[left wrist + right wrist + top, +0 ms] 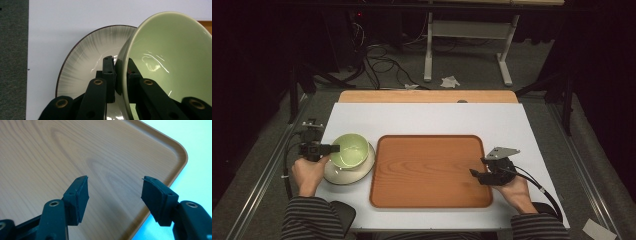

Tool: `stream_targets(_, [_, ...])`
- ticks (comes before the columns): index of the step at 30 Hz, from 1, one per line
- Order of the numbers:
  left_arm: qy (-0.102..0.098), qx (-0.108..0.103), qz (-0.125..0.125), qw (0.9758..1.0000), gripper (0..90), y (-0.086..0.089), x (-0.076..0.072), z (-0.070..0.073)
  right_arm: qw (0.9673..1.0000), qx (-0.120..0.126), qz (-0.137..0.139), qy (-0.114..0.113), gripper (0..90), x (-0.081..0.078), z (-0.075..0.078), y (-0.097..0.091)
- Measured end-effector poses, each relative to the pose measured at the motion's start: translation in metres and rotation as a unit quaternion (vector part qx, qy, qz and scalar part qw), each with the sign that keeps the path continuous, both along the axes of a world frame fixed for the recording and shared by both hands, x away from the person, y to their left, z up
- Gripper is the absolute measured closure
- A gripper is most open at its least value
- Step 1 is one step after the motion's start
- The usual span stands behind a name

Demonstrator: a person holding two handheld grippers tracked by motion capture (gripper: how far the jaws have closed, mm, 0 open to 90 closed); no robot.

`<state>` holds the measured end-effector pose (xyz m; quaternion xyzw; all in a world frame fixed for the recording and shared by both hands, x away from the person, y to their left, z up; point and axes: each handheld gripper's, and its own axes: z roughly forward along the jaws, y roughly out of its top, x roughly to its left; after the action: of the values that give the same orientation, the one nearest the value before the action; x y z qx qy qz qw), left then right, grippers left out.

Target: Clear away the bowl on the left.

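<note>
Nearest the camera, 2 striped sleeves (pixel 309 217) enter below the wooden tray (pixel 430 170), the landmark on the white table (pixel 427 117). Over the tray's right edge the right gripper (pixel 478 174) hangs with jaws wide apart, nothing between them. Left of the tray, the left gripper (pixel 332 148) is clamped on the near rim of the green bowl (pixel 350 150), tilted on a streaked plate (pixel 346 172). Beyond the tray, cables (pixel 382 65) cross the floor.

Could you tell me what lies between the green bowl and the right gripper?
The wooden tray, bare on top, spans the stretch between the green bowl and the right gripper, as the high view shows.
</note>
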<state>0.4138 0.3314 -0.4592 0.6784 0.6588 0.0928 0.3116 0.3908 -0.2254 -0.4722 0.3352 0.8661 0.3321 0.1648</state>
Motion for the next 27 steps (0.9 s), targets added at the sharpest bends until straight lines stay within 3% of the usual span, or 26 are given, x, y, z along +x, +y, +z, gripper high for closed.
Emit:
stream_targets(5, [-0.018, -0.004, -0.007, 0.9998, 82.8, -0.004, -0.002, 0.007, 1.0000, 0.000, -0.003, 0.000, 39.9, -0.001, 0.000, 0.000])
stream_targets(11, [-0.018, -0.019, -0.031, 0.9992, 83.0, -0.010, -0.003, 0.012, 1.0000, 0.001, -0.003, -0.001, 39.8, -0.001, 0.001, 0.000])
stream_targets(27, [-0.041, -0.046, -0.056, 0.9965, 83.2, -0.026, -0.002, 0.027, 1.0000, 0.005, -0.007, 0.000, 38.8, 0.001, 0.001, -0.002])
